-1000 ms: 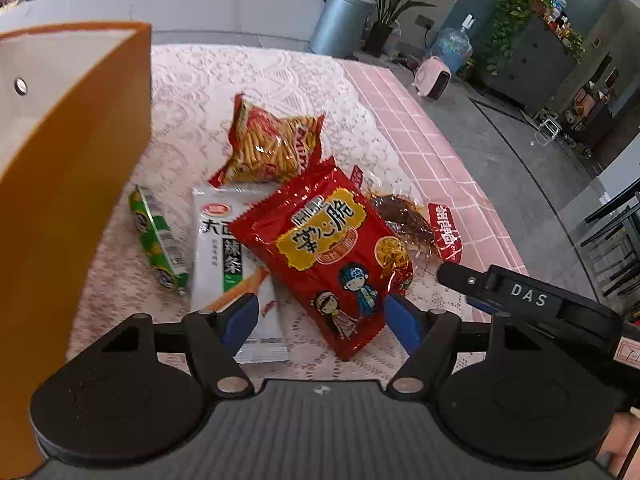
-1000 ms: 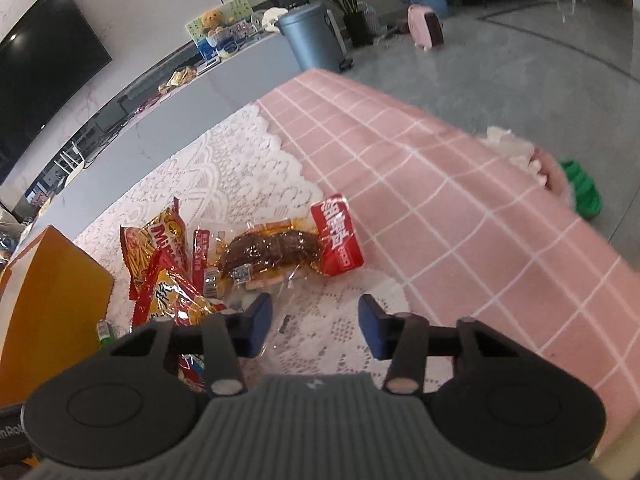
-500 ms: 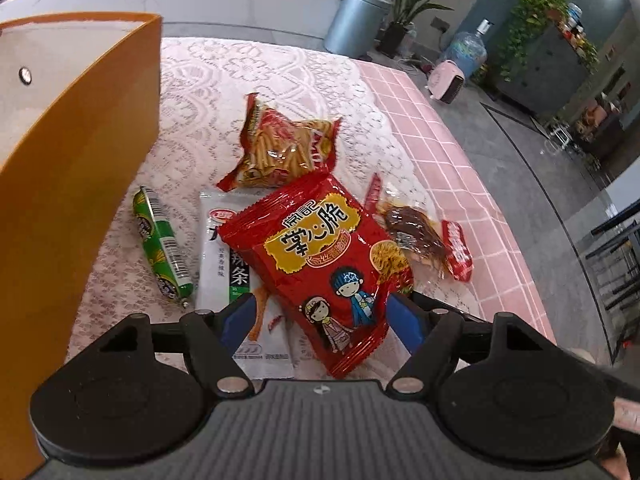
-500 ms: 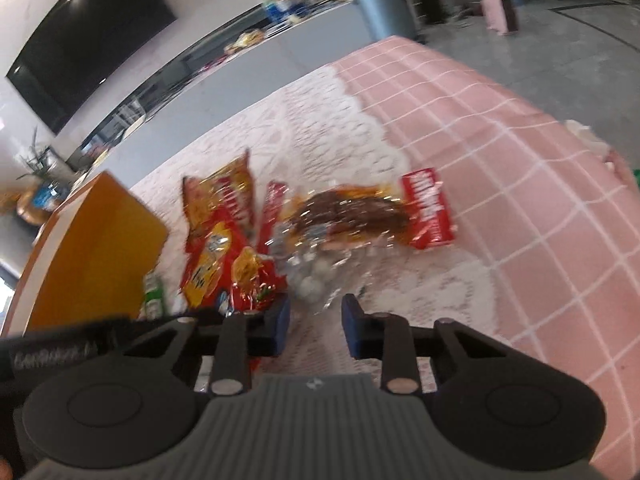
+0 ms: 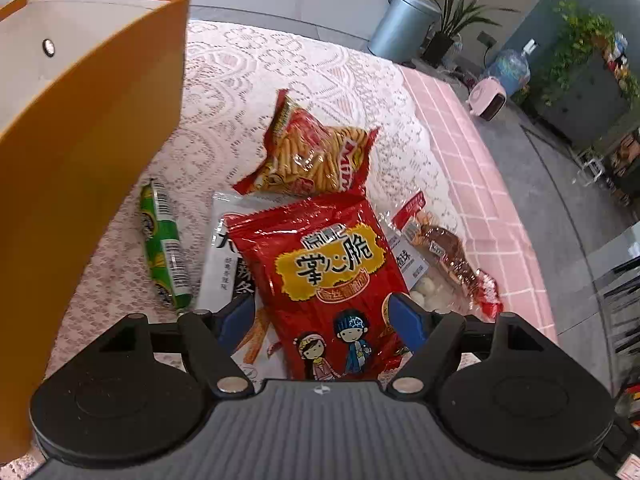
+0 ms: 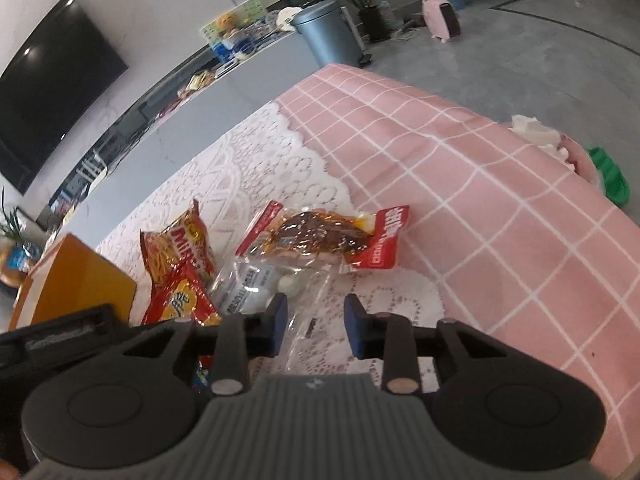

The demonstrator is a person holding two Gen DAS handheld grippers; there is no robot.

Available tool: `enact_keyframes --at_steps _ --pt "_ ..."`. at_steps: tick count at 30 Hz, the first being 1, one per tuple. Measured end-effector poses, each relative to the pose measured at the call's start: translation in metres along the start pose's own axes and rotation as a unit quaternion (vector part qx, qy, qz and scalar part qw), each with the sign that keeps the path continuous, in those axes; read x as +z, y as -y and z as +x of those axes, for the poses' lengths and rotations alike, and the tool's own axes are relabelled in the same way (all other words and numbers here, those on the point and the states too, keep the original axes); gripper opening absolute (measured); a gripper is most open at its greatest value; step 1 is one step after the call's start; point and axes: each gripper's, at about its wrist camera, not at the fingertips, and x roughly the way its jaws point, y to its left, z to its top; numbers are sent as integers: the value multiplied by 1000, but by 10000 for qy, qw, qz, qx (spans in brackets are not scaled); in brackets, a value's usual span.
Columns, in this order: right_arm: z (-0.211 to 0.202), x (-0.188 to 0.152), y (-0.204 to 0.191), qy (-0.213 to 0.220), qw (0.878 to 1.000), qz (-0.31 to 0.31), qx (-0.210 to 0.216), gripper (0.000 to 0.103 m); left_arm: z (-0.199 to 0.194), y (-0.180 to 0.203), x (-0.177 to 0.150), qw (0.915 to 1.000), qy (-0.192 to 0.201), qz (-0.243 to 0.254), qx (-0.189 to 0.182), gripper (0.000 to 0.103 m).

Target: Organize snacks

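Left gripper [image 5: 320,316] spread wide, empty, straddling the red snack bag [image 5: 332,276]: lower squarely, close across its width. Right gripper [image 6: 314,324] partly open, jaws just reopening around clear wrapper [image 6: 308,304], not pinching.

Your right gripper [image 6: 314,326] hung over the lace runner [image 6: 248,160], its jaws just opening a little, apart, with only crinkled clear wrapper between them, unpressed. Just beyond the gripper lay a clear bag of white balls [image 6: 252,284], and touching that bag's far side, the brown meat packet [image 6: 324,234]. Left of the bag sat two red snack bags [image 6: 180,264] and the orange box [image 6: 76,280].
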Motion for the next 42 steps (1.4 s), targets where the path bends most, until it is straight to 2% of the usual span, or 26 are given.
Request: enact_keyframes --at_steps 5,12,16,20,24,27,28,36,39,42 --pt "5 0 5 -114 9999 117 25 33 6 10 -3 9994 -5 246 235 92" --pt "10 0 2 -161 9999 22 26 33 15 24 5 9976 -114 141 672 98" --pt "11 0 2 -159 9999 28 23 33 20 29 2 9957 -47 403 838 97" --pt "11 -1 0 -133 9999 -55 4 33 17 28 2 9959 30 526 740 81" --pt "10 0 -2 -81 9999 -142 -8 33 11 21 4 9969 75 626 467 70" --pt "7 1 -3 8 9998 -163 -66 33 0 18 5 9968 206 713 294 44" --pt "6 1 -2 45 9998 -161 -92 33 -4 17 5 9967 268 740 203 40" --pt "4 6 1 96 9995 -158 -241 34 -22 7 8 9967 184 734 -306 30" --pt "5 2 -14 33 9981 -609 45 35 -30 9 7 9959 166 849 -265 30" --pt "8 -3 -30 -85 9939 -1093 127 35 -36 8 7 9948 92 839 -564 27"
